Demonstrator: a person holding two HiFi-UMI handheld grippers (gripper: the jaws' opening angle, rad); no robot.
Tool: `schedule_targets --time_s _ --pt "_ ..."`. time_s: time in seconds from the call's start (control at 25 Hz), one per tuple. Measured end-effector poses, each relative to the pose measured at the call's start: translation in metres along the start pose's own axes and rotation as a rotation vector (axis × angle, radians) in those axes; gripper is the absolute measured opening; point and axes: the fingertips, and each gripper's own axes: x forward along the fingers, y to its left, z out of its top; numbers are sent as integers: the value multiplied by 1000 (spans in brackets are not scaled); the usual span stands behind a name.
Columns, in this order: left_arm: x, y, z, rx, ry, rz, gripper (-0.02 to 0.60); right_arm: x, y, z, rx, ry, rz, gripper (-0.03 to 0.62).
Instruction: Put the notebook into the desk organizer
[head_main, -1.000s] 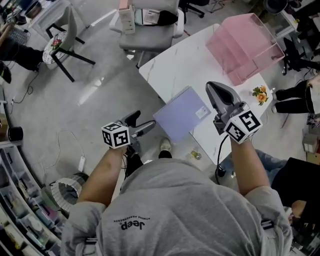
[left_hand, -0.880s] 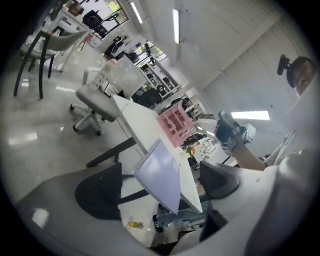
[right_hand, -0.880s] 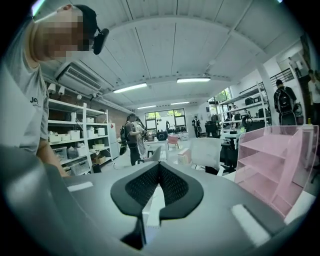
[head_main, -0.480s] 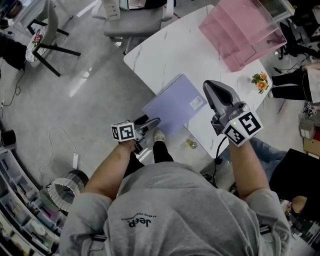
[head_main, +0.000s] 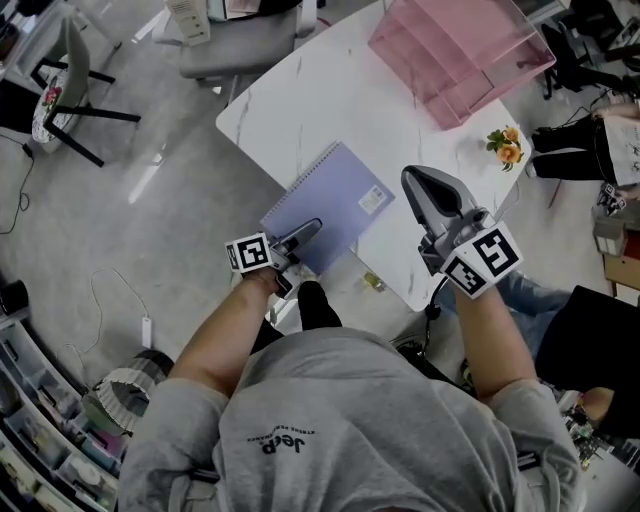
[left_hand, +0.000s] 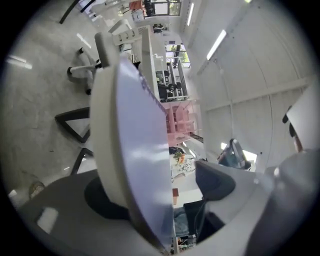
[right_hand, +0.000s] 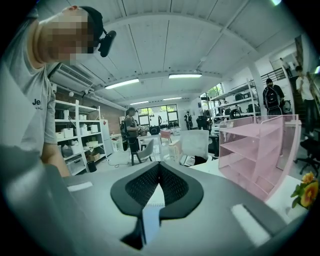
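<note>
A lavender spiral notebook lies on the white table, its near corner hanging over the table's edge. My left gripper reaches in level at that corner. In the left gripper view the notebook stands between the jaws; they have just been closing, but a gap still shows beside the far pad. My right gripper is shut and empty above the table's near side, right of the notebook. The pink desk organizer stands at the table's far end and shows in the right gripper view.
A small orange flower sits on the table near the organizer. A grey office chair stands beyond the table's far left corner. A small object lies on the floor under the table's edge. Shelving runs along the lower left.
My left gripper has moved right from beside the table to the notebook's overhanging corner and has rolled, so the notebook now sits between its jaws. The right gripper sank slightly.
</note>
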Motion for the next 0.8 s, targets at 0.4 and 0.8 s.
schedule_targets --time_s 0.4,0.8 --pt "-7 -31 8 50 16 94 91 -13 -14 -2 45 -1 -10 2" --pt "-5 -140 57 171 -33 -27 91 -21 -30 -28 280 20 13 3"
